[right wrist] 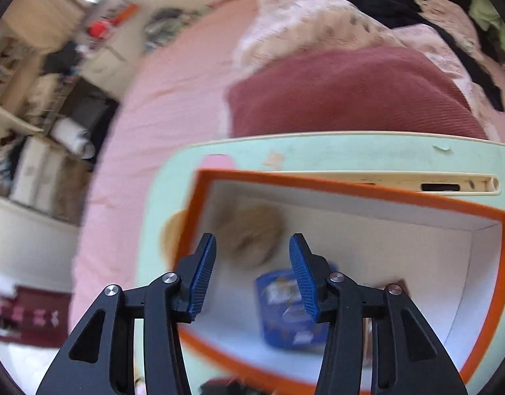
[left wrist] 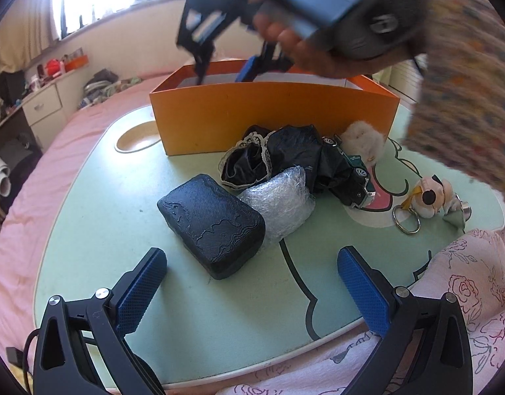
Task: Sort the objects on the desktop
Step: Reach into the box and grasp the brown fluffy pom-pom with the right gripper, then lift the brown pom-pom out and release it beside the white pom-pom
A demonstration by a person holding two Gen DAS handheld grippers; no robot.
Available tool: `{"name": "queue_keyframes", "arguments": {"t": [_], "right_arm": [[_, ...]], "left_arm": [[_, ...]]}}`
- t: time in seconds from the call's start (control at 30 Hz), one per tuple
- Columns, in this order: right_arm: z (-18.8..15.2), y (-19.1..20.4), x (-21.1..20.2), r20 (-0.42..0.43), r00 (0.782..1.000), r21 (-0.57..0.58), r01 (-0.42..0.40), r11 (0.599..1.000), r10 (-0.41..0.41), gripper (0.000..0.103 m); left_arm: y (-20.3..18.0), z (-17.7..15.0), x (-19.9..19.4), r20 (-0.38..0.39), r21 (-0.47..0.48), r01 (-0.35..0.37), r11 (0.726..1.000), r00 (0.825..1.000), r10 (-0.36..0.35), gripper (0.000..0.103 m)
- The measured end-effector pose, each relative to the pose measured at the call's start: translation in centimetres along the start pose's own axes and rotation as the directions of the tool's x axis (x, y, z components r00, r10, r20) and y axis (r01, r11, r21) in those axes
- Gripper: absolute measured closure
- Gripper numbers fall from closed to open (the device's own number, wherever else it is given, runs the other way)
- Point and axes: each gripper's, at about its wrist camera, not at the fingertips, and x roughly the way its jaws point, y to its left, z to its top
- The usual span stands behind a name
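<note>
Right gripper point(right wrist: 252, 273) hangs over the orange box point(right wrist: 351, 187), jaws apart, gripping nothing (blurred, perhaps); left gripper point(left wrist: 252, 283) gapes, lower frame.

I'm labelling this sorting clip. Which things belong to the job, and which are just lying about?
Job:
orange box
black case
bubble wrap
black cloth
toy car
plush keychain
white furry toy

Lying about:
pink bedsheet
maroon cushion
drawer unit

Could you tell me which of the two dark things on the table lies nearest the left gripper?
The ridged black case, a firm rounded block just beyond the left gripper. The crumpled black bag lies farther back, near the orange box.
</note>
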Motion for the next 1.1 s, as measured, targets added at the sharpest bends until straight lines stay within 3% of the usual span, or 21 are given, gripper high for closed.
{"name": "queue_keyframes", "arguments": {"t": [0.07,0.13,0.27,0.37,0.57,0.63,0.77,0.93,1.03,1.1], "right_arm": [[0.3,0.1,1.1,-0.033,0.999,-0.005,0.017,1.000,-0.017,0.077],[0.1,0.6,1.7,-0.038,0.997,-0.035,0.064,0.997,-0.066,0.084],[-0.4,1.0,1.4,0.003,0.998,-0.054,0.064,0.997,-0.063,0.093],[-1.0,0.9,-0.5,0.031,0.999,-0.093,0.025,0.995,-0.022,0.094],[-4.7,-2.5,-10.2,0.173,0.981,-0.204,-0.047,0.978,0.084,0.094],[-7.1,-4.7,-13.8,0.213,0.972,-0.245,-0.044,0.968,0.098,0.094],[-12.0,-9.6,-16.9,0.237,0.970,-0.265,0.003,0.964,0.062,0.093],[-15.6,-16.7,-14.8,0.166,0.985,-0.166,-0.011,0.986,0.039,0.093],[-15.6,-17.7,-12.9,0.132,0.990,-0.151,-0.022,0.988,0.042,0.093],[-15.0,-17.6,-12.0,0.130,0.987,-0.135,-0.076,0.988,0.093,0.090]], "left_arm": [[0.0,0.0,0.0,0.002,-0.001,0.000,1.000,1.000,0.000,0.000],[0.0,0.0,0.0,0.002,-0.002,0.000,1.000,1.000,0.000,0.000],[0.0,0.0,0.1,0.002,-0.003,0.000,1.000,1.000,0.000,0.000],[0.0,0.0,0.1,0.001,-0.003,0.000,1.000,1.000,0.000,0.000],[0.0,0.0,0.1,0.001,-0.004,-0.001,1.000,1.000,0.001,0.000],[0.1,0.0,0.1,0.001,-0.004,-0.002,1.000,1.000,0.002,0.000],[0.1,0.0,0.1,0.002,-0.005,-0.002,1.000,1.000,0.002,0.000],[0.1,0.0,0.1,0.002,-0.005,-0.002,1.000,1.000,0.002,0.000],[0.1,0.0,0.1,0.001,-0.006,-0.002,1.000,1.000,0.002,0.000],[0.1,0.0,0.1,0.002,-0.006,-0.002,1.000,1.000,0.002,0.000]]}}
